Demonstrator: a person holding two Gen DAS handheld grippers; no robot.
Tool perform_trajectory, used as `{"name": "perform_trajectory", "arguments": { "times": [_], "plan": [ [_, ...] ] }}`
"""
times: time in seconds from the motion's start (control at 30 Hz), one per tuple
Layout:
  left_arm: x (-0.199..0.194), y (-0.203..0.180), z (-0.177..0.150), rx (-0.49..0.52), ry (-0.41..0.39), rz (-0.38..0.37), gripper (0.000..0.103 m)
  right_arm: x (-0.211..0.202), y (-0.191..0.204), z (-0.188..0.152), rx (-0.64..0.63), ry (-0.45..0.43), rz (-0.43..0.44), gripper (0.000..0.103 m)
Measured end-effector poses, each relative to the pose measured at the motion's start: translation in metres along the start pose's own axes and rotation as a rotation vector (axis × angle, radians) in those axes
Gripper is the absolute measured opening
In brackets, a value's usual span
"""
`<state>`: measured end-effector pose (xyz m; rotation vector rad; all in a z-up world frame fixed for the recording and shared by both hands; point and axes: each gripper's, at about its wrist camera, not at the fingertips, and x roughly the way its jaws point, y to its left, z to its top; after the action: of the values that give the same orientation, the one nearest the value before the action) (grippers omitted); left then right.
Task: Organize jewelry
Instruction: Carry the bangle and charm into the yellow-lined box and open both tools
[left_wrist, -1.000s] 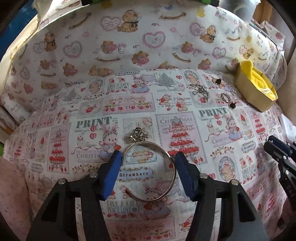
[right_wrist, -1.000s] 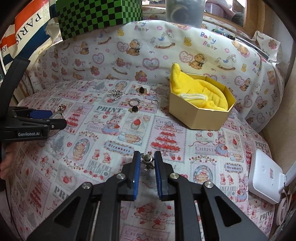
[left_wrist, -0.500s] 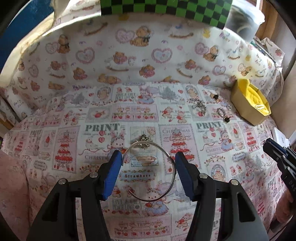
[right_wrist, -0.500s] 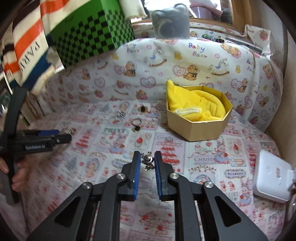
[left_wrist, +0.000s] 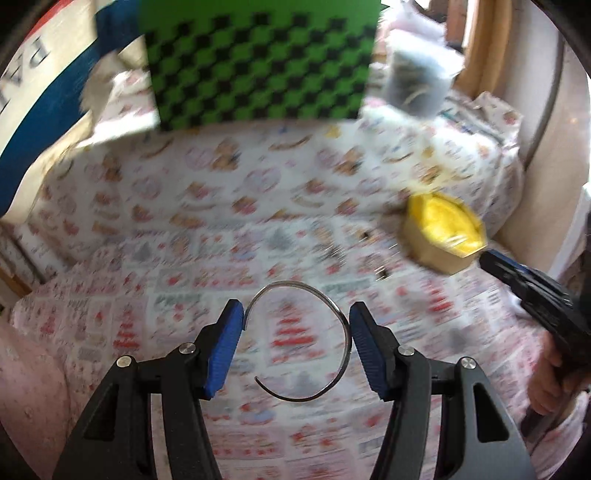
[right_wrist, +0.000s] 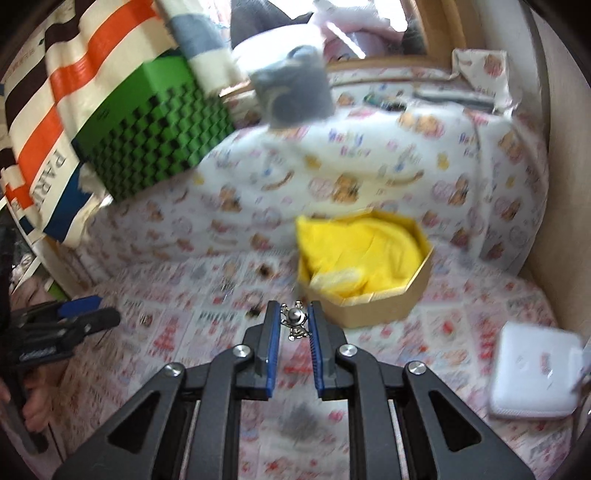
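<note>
Bangle: thin open metal hoop, spanned between the blue pads of the left tongs, lifted clear of the patterned cloth below.
Bangle orientation: ring plane faces the left wrist camera almost flat-on; the gap in the hoop sits at lower left, one end against the left pad, the other hanging free near the bottom. No real long axis, it is near round.
Left tongs: about half open, pressing on the bangle's two sides; held by the width of the hoop only.
Charm: small silver piece with a round bead, pinched between the pads of the right tongs, also off the cloth. Its longer side runs roughly up-down in the right wrist view.
Right tongs: closed nearly fully, gripping the charm.
Box: tan cardboard box lined with yellow cloth, just beyond the charm; nothing seen inside it, though blur hides detail.
Loose pieces: a few small dark and silver items lie on the printed cloth left of the box, too blurred to name.
Progress (judgement): early to middle. Two pieces in hand, none visibly stowed, several left on the cloth.
Surroundings: green checked box at the back; white device at right.
</note>
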<state>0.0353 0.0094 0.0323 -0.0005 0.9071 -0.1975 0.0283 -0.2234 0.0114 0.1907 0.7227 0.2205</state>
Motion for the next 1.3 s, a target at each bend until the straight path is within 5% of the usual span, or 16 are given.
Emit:
{"name": "perform_trajectory", "arguments": {
  "times": [0.37,0.77,0.87,1.1,1.3],
  "plan": [
    [0.021,-0.06,0.054,-0.007,-0.057,-0.16,0.058,0.035,-0.044,0.044,0.105,-0.001,-0.011,0.014],
    [0.062,-0.078,0.061,-0.022,-0.013,-0.134,0.058,0.054,-0.078,0.043,0.129,0.018,0.024,0.018],
    [0.065,-0.08,0.062,-0.024,-0.011,-0.152,0.058,0.052,-0.087,0.043,0.179,0.015,0.068,0.028],
    [0.072,-0.105,0.075,0.015,-0.048,-0.202,0.058,0.045,-0.118,0.044,0.308,-0.011,0.064,0.029],
    [0.083,-0.132,0.09,0.017,-0.049,-0.294,0.058,0.027,-0.135,0.049,0.308,-0.07,-0.042,0.037]
  ]
}}
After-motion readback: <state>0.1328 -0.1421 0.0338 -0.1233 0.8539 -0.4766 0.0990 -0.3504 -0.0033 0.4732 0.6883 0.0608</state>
